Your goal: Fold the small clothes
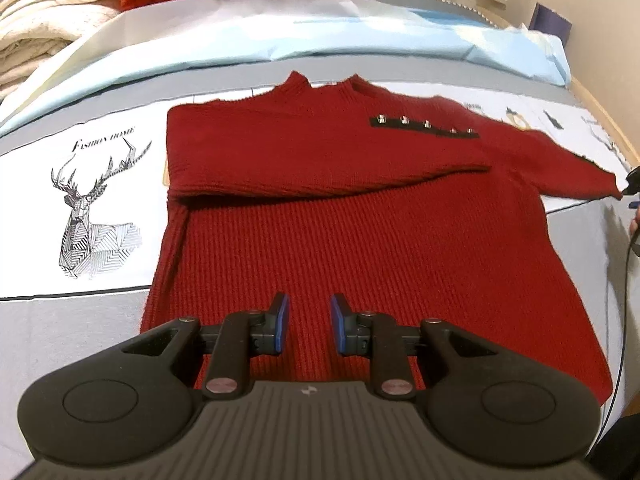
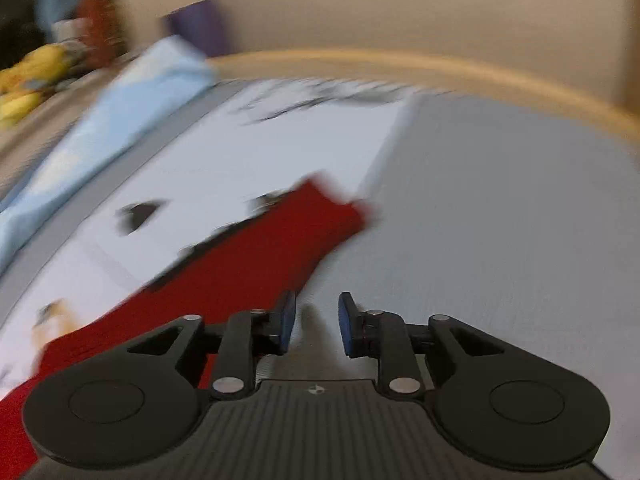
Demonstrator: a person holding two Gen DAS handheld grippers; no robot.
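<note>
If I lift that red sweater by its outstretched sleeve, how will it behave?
The sweater is probably floppy: one sleeve already lies folded limp across the chest. Its thick ribbed knit suggests some weight, so the body would likely drag and stretch. The knit should grip rather than slip.

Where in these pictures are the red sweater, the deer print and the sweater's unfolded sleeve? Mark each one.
red sweater (image 1: 360, 248): left wrist view, on the ribbed body.
deer print (image 1: 86, 216): left wrist view, on the deer's chest.
unfolded sleeve (image 2: 280, 248): right wrist view, on the blurred sleeve just short of its cuff.
</note>
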